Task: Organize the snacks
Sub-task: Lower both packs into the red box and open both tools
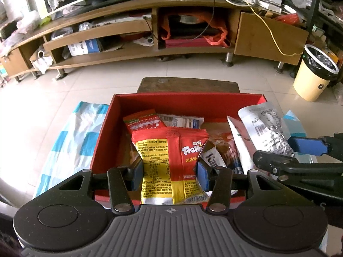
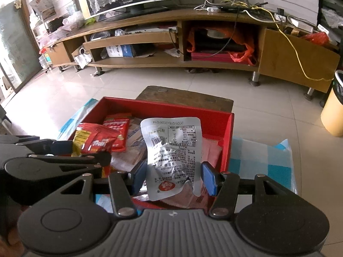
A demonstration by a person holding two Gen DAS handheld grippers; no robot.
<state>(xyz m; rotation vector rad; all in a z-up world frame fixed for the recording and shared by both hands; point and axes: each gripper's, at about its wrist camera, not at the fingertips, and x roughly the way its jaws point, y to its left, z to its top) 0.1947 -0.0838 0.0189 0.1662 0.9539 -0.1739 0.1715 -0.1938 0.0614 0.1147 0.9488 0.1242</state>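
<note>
Left gripper [image 1: 170, 175] clamped on a red Trolli bag [image 1: 171, 160], pads pressing its two sides so the bag bulges between them. Bag hangs upright, long axis running away from the gripper toward the red box [image 1: 186, 98], lower end over the box's near wall. Right gripper [image 2: 173, 177] closed on a silver pouch [image 2: 173, 150], pads at its lower sides, pouch standing up crumpled, printed back facing the camera, top leaning toward the far wall. In the left view the right gripper comes in from the right edge, with the pouch above the box's right part.

Both bags are above the open box, which sits on a blue-and-white checked cloth [image 1: 70, 141] on a dark wooden stool [image 1: 188, 84]. Inside already: another red pack [image 1: 142, 121], a white-blue pack behind it, a brown pack to the right. Box floor mostly covered.

Key relation: the box lies straight ahead and below both grippers; Trolli bag over the middle-left, pouch over the right, grippers side by side and close. Judgement: both look ready to drop in; letting go close together risks the arms bumping or the pouch sliding over the right wall.

Beyond: tiled floor, TV stand [image 1: 150, 51], bin [image 1: 315, 75] at right.
</note>
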